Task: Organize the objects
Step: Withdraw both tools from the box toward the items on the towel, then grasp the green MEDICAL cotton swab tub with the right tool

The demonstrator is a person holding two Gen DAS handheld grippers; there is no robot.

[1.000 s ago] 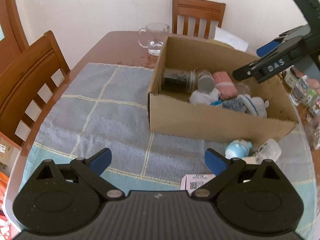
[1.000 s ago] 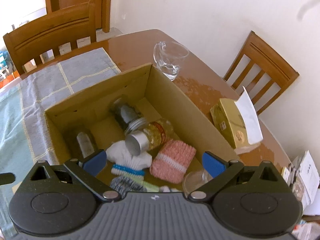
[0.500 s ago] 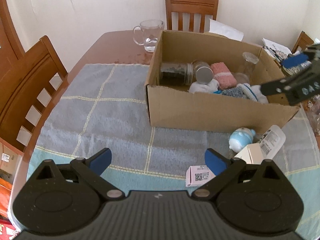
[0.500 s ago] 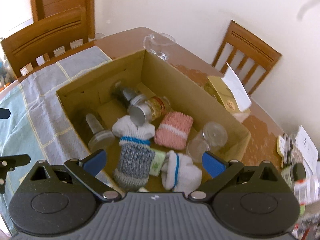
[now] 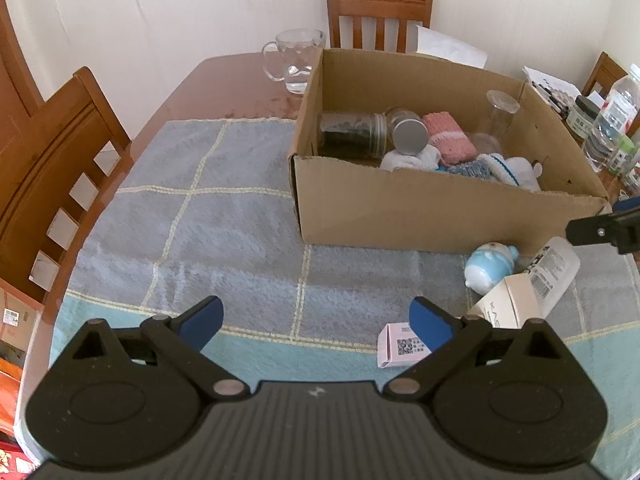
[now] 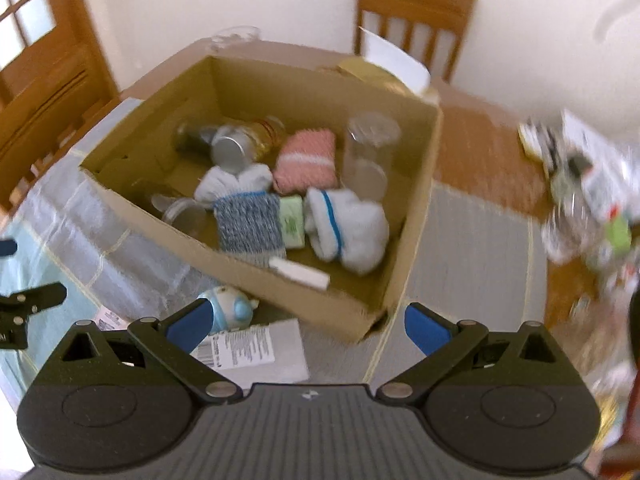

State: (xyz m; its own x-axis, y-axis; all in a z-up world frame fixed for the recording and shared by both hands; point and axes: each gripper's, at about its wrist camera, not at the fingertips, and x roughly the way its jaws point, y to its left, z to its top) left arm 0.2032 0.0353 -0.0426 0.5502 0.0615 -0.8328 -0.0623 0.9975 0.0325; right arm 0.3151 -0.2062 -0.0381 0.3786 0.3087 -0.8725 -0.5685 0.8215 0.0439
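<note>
Both wrist views over cardboard box [image 5: 440, 216]

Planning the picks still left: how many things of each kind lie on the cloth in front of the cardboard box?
Cartons: 2, a white carton and a pink-edged QR-code carton
White labelled plastic bottle: 1
Light blue toy figure: 1
Total: 4

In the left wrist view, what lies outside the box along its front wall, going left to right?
Pink-edged QR-code box → light blue toy figure → white carton → white labelled bottle → tip of the right hand-held gripper at the frame edge.
</note>
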